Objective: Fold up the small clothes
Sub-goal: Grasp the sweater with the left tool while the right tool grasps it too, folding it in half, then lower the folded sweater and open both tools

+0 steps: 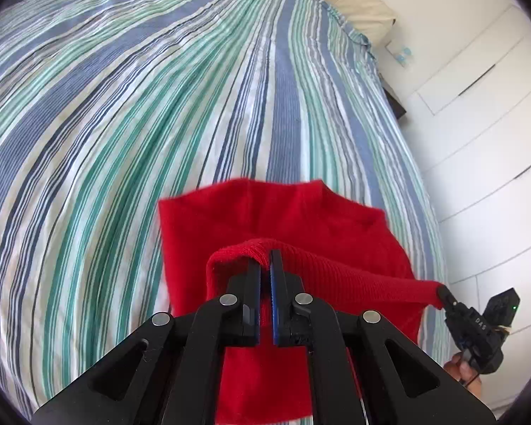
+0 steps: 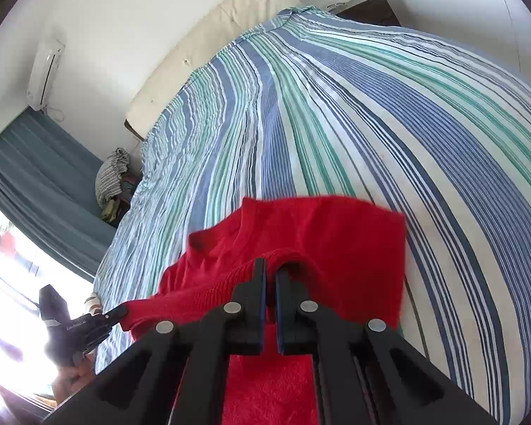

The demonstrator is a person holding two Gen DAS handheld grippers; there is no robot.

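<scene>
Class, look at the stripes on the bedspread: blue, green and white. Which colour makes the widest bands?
Blue. On the striped bedspread, the blue bands are the broadest; the green and white stripes between them are thin lines.

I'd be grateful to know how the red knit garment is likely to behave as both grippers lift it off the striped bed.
The red knit garment is probably floppy: it sags between the left gripper and right gripper. It looks light, since the ribbed hem barely stretches. It seems unlikely to slip, being fuzzy.
</scene>
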